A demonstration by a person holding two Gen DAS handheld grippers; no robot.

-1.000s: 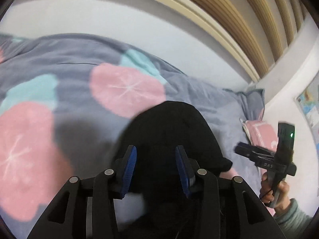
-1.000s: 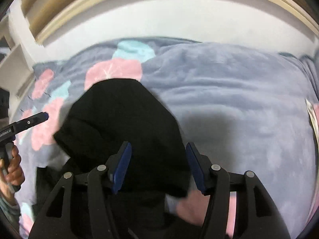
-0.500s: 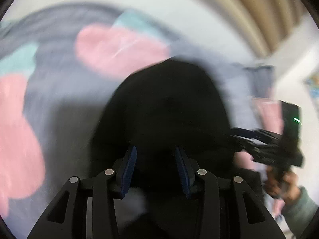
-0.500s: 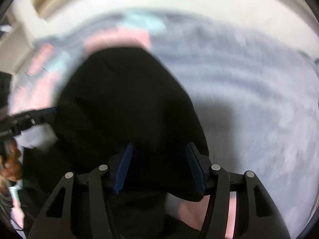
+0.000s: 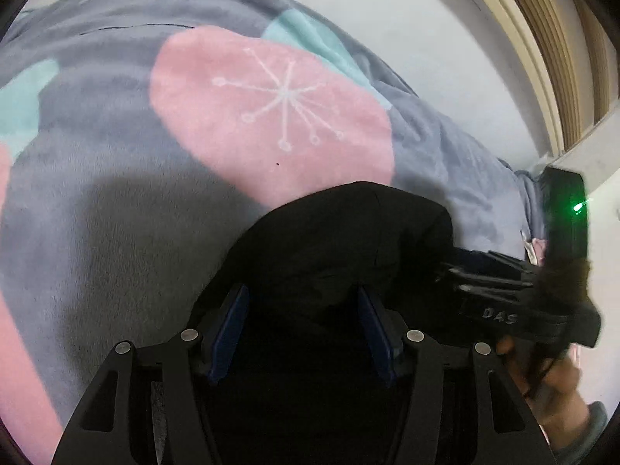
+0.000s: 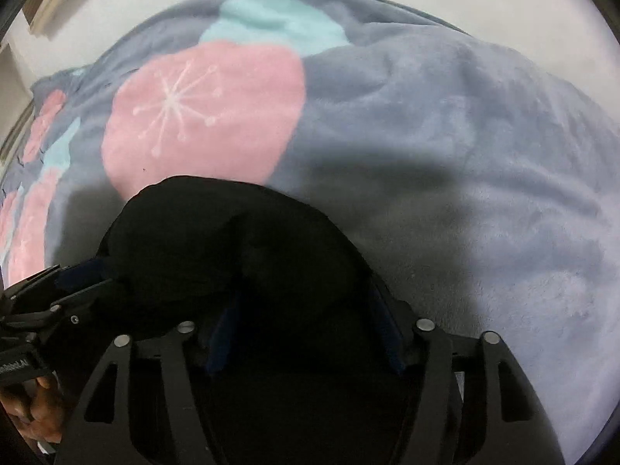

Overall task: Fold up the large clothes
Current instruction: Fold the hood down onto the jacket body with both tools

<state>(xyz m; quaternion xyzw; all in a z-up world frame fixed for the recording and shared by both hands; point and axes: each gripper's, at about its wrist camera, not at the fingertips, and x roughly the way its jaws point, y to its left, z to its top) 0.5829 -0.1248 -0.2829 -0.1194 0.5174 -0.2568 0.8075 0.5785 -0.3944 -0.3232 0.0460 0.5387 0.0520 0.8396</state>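
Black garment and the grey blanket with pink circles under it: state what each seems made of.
Black garment: soft matte fabric, possibly knit or fleece; it bunches in rounded folds without shine, weave too dark to tell. Grey blanket with pink circles: plush fleece, apparently; a fuzzy, velvety nap shows brushed streaks and soft creases.

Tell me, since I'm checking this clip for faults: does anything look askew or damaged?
Nothing stands out. The black garment lies bunched on the grey blanket between both grippers, as expected mid-fold; no tear or spill shows.
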